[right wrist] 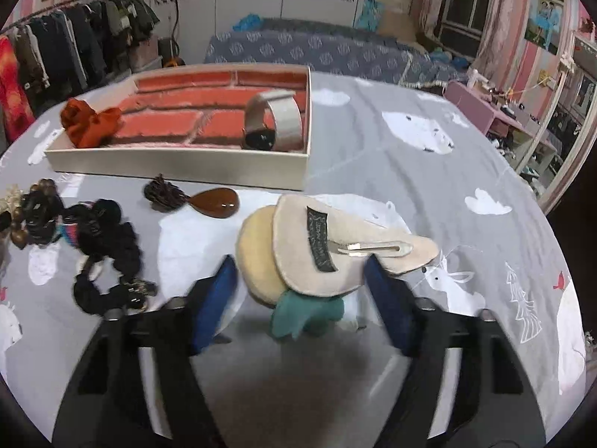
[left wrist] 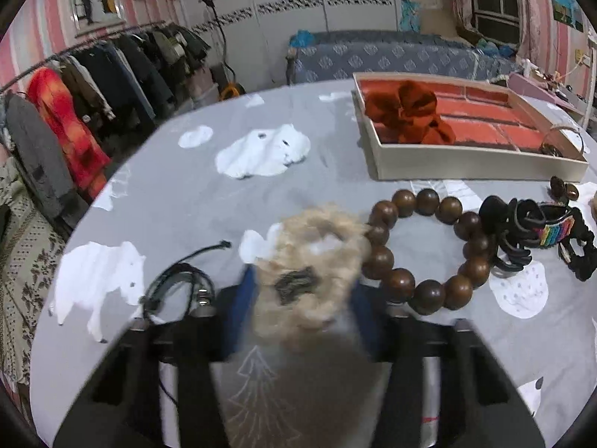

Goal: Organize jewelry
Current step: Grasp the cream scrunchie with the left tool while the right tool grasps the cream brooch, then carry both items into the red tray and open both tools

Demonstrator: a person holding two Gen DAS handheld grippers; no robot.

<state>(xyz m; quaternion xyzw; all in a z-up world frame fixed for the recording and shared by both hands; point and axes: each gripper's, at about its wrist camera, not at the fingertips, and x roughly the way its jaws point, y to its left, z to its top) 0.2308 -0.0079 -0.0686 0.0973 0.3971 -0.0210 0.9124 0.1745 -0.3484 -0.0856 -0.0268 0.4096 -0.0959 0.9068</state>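
On the desk [left wrist: 186, 194], the left gripper [left wrist: 304, 310] has its fingers clamped on a soft, light fluffy scrunchie [left wrist: 309, 265]. The right gripper [right wrist: 298, 295], fingers apart, straddles a felt hair clip [right wrist: 335, 246], best pinched at its edges.

Two close wrist views, downward — shared tray [left wrist: 481, 166]

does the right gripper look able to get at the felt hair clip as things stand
Probably yes: the felt hair clip lies flat on the cloth between the open fingers of the right gripper, with nothing lying on top of it.
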